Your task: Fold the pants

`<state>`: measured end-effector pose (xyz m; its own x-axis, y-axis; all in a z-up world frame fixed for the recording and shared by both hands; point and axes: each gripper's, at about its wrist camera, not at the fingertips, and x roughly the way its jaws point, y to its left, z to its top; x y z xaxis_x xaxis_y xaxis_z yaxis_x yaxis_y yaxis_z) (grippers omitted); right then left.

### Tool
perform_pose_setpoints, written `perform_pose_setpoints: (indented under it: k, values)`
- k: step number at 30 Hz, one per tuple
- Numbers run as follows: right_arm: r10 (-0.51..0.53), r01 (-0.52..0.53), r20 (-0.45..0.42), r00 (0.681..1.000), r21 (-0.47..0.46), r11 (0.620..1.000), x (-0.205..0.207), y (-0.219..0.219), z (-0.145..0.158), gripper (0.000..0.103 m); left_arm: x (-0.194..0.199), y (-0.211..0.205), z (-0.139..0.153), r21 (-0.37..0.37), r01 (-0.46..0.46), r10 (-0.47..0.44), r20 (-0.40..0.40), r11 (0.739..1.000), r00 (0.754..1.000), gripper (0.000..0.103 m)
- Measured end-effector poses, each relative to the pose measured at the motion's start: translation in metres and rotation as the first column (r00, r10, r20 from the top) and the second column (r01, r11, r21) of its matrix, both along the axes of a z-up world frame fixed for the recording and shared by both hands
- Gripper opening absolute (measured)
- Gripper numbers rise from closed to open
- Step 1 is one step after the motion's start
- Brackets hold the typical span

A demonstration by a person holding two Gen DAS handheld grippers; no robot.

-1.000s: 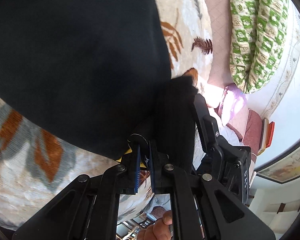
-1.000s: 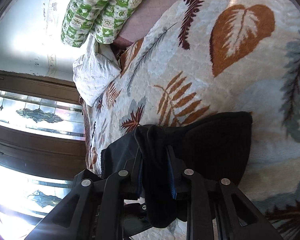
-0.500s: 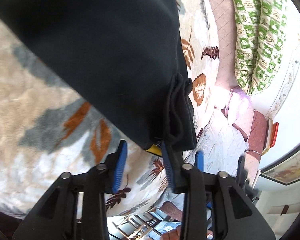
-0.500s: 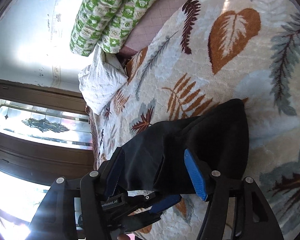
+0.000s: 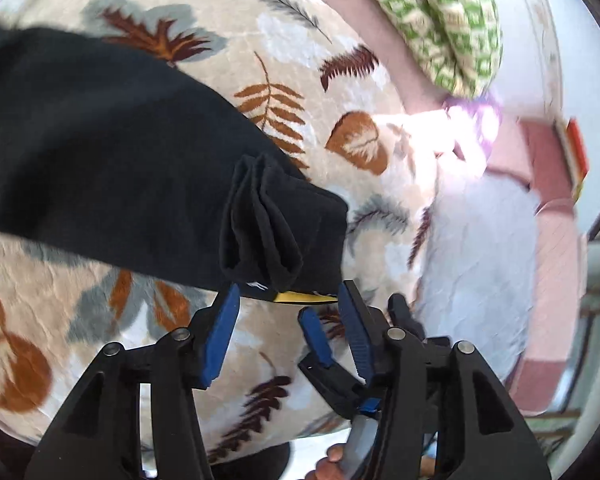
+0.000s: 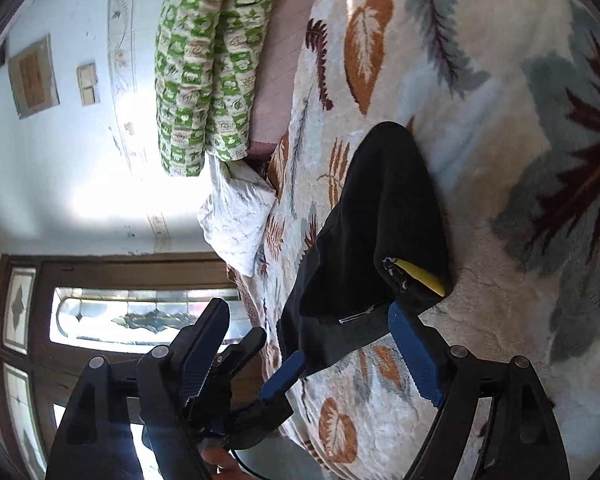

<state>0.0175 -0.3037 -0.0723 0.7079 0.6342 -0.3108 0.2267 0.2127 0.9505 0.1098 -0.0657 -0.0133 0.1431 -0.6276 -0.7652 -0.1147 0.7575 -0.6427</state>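
Note:
The black pants (image 5: 112,152) lie folded on the leaf-patterned blanket (image 5: 300,40), with a bunched end (image 5: 268,220) and a yellow tag (image 5: 300,298) nearest me. My left gripper (image 5: 288,314) hovers just short of that end, its jaws opening and nothing between the blue pads. In the right wrist view the pants (image 6: 380,220) stretch away, the yellow tag (image 6: 420,276) showing. My right gripper (image 6: 308,346) is wide, its jaws still opening. The pants' near corner sits loosely between its fingers, untouched by the pads.
A green patterned quilt (image 6: 208,68) and a white pillow (image 6: 240,212) lie at the head of the bed. A pink sheet (image 5: 380,32) edges the blanket. A dark wooden door with glass panels (image 6: 132,312) stands beyond the bed's side.
Both grippers have let go of the bunched pants end and opened. The left one has lifted and rolled, the right has pulled back sideways. The pants now rest on the blanket.

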Motion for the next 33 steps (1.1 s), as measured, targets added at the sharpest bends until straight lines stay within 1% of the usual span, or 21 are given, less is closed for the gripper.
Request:
perform_pose_setpoints:
  k: [3,4,5,6,8,10,12,13,14,16,19,20,21,22,24,26,27,29,30,31,33]
  values:
    - [-0.054,0.056,-0.023,0.998,0.068,0.996,0.004,0.001,-0.014,0.084,0.004,-0.009,-0.005,0.081,0.059,-0.059,-0.005,0.995,0.998,0.050]
    - [-0.075,0.078,-0.033,0.997,0.080,0.994,0.005,0.001,-0.017,0.084,0.005,-0.013,-0.008,0.121,0.081,-0.080,-0.013,0.989,0.997,0.050]
    - [-0.092,0.095,-0.040,0.995,0.086,0.992,0.006,0.002,-0.019,0.084,0.006,-0.014,-0.012,0.165,0.100,-0.097,-0.028,0.981,0.995,0.050]
    - [-0.106,0.110,-0.051,0.993,0.082,0.990,0.007,0.001,-0.021,0.084,0.007,-0.014,-0.017,0.194,0.111,-0.105,-0.036,0.975,0.994,0.050]
    - [-0.143,0.148,-0.069,0.987,0.076,0.986,0.006,-0.003,-0.024,0.084,0.005,-0.010,-0.026,0.219,0.106,-0.100,-0.041,0.970,0.994,0.050]
    - [-0.186,0.191,-0.072,0.980,0.072,0.979,0.003,-0.008,-0.025,0.084,0.004,-0.005,-0.037,0.197,0.095,-0.083,-0.067,0.976,0.994,0.050]
    - [-0.203,0.208,-0.081,0.976,0.059,0.976,0.002,-0.012,-0.027,0.084,0.001,-0.003,-0.045,0.138,0.085,-0.071,-0.105,0.987,0.992,0.050]
    - [-0.216,0.222,-0.091,0.972,0.062,0.973,-0.001,-0.013,-0.030,0.084,0.000,-0.003,-0.047,0.125,0.089,-0.075,-0.111,0.988,0.991,0.050]
    - [-0.221,0.228,-0.093,0.971,0.074,0.971,-0.002,-0.014,-0.032,0.084,0.001,-0.005,-0.049,0.141,0.091,-0.076,-0.106,0.986,0.991,0.050]
    - [-0.225,0.231,-0.097,0.970,0.062,0.971,-0.003,-0.017,-0.035,0.083,0.004,-0.008,-0.051,0.208,0.080,-0.062,-0.092,0.975,0.994,0.050]
    - [-0.228,0.234,-0.084,0.970,0.076,0.969,-0.004,-0.020,-0.037,0.083,0.007,-0.005,-0.058,0.206,0.051,-0.030,-0.107,0.977,0.994,0.050]
    - [-0.220,0.224,-0.063,0.973,0.073,0.972,-0.004,-0.020,-0.034,0.081,0.008,-0.004,-0.059,0.202,0.043,-0.021,-0.112,0.978,0.993,0.050]
    - [-0.219,0.220,-0.042,0.975,0.035,0.975,-0.005,-0.022,-0.028,0.079,0.008,-0.003,-0.059,0.202,0.037,-0.015,-0.111,0.979,0.994,0.050]
    - [-0.219,0.219,-0.026,0.975,-0.010,0.976,-0.006,-0.023,-0.023,0.075,0.007,-0.003,-0.058,0.207,0.034,-0.012,-0.106,0.978,0.994,0.050]
    - [-0.211,0.209,-0.038,0.977,-0.032,0.977,-0.005,-0.028,-0.026,0.070,0.007,-0.007,-0.059,0.228,0.046,-0.023,-0.101,0.973,0.995,0.050]
    - [-0.211,0.209,-0.066,0.975,-0.031,0.977,-0.006,-0.032,-0.037,0.054,0.010,-0.010,-0.061,0.237,0.032,-0.007,-0.103,0.971,0.995,0.050]
    - [-0.213,0.210,-0.080,0.974,-0.036,0.977,-0.007,-0.034,-0.043,0.049,0.011,-0.009,-0.061,0.236,0.022,0.002,-0.102,0.972,0.995,0.050]
    - [-0.219,0.215,-0.101,0.971,-0.047,0.976,-0.012,-0.037,-0.053,0.017,0.011,-0.006,-0.059,0.220,0.016,0.007,-0.104,0.975,0.995,0.050]
    - [-0.219,0.215,-0.112,0.969,-0.048,0.976,-0.014,-0.038,-0.059,0.009,0.011,-0.004,-0.055,0.208,0.016,0.004,-0.096,0.978,0.995,0.050]
    - [-0.216,0.213,-0.108,0.970,-0.036,0.976,-0.015,-0.039,-0.062,0.004,0.010,-0.001,-0.054,0.200,0.017,0.001,-0.090,0.980,0.996,0.050]
    - [-0.204,0.201,-0.100,0.974,-0.035,0.979,-0.016,-0.039,-0.057,0.006,0.008,0.010,-0.046,0.171,0.008,0.007,-0.086,0.985,0.996,0.050]
